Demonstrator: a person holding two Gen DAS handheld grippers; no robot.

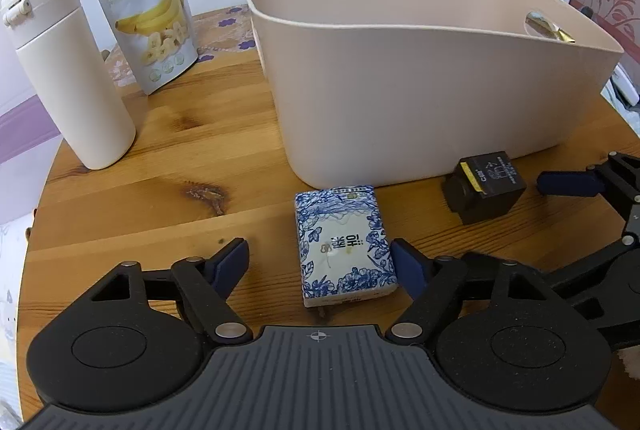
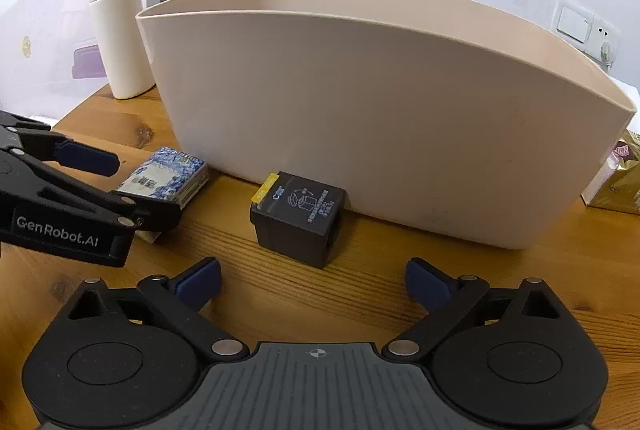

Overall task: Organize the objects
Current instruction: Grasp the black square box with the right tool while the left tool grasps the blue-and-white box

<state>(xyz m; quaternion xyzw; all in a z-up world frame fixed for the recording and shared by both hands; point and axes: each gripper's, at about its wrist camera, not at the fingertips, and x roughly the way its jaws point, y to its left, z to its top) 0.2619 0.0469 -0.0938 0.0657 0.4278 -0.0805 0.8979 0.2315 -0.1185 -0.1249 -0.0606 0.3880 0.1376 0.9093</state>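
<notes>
In the left wrist view, the left gripper (image 1: 320, 266) stands wide open around a blue-and-white tissue pack (image 1: 345, 246) at lower centre, gripping nothing; its right pad looks to be just at the pack's edge. The beige bin (image 1: 420, 102) fills the upper right.

In the right wrist view, the right gripper (image 2: 314, 284) gapes empty at lower centre, just short of a small black box (image 2: 298, 224) that sits against the bin (image 2: 360, 118).

Lighting's pretty even and soft in both views, bright enough, no harsh glare. The bin (image 1: 420, 102) drops a soft shadow on the wooden table (image 1: 192, 134). Heavy fisheye bend toward the edges, dark corners, but focus stays sharp mostly.
</notes>
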